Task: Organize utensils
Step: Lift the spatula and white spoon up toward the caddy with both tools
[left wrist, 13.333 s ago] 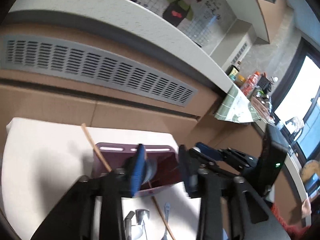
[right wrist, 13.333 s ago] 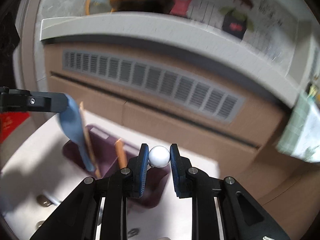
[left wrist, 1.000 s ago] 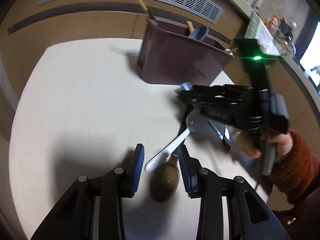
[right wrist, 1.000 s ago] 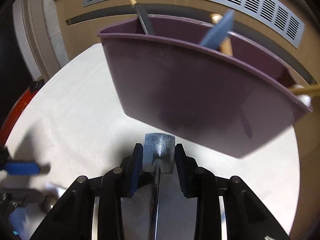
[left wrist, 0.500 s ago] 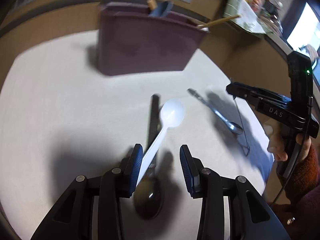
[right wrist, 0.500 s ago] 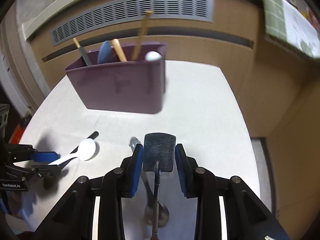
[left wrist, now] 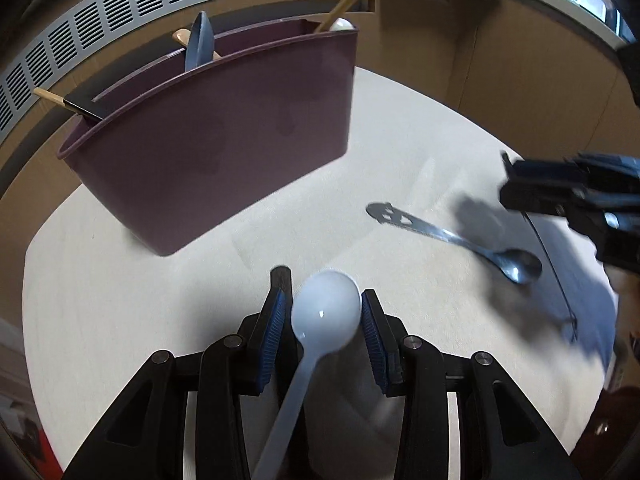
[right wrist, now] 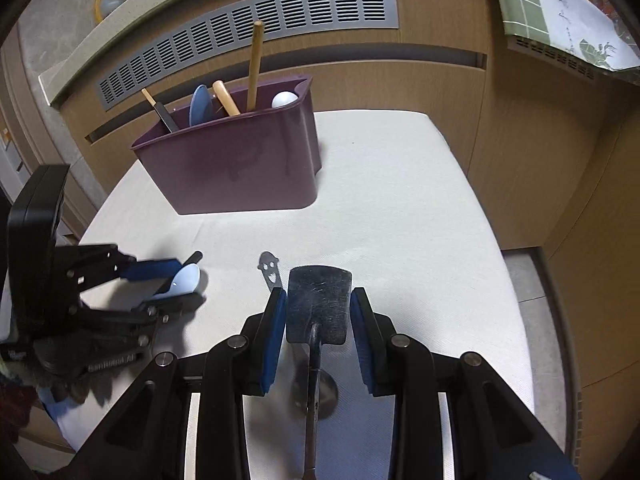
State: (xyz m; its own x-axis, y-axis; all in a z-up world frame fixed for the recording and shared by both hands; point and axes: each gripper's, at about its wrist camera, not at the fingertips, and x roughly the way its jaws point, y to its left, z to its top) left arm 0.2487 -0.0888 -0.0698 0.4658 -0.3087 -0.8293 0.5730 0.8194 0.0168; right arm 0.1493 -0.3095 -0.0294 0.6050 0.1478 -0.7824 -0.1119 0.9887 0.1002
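Observation:
My left gripper (left wrist: pixel 322 314) is shut on a white plastic spoon (left wrist: pixel 325 310), bowl forward, held above the table. It also shows in the right wrist view (right wrist: pixel 185 279). My right gripper (right wrist: pixel 318 312) is shut on a dark metal spatula (right wrist: pixel 319 304), blade up. The purple utensil caddy (left wrist: pixel 216 136) stands at the back of the table and holds a blue spoon (left wrist: pixel 199 46), wooden sticks and a white spoon. It also shows in the right wrist view (right wrist: pixel 240 168). A steel spoon with a smiley handle (left wrist: pixel 452 236) lies on the table.
A dark utensil handle (left wrist: pixel 280 274) lies under my left gripper. The white table (right wrist: pixel 400 208) drops off at its right edge by wooden cabinets (right wrist: pixel 540 140). A vent grille (right wrist: pixel 248 28) runs behind the caddy.
My left gripper lifted the white spoon off the table and turned toward the caddy. My right gripper drew back from the caddy, still holding the spatula.

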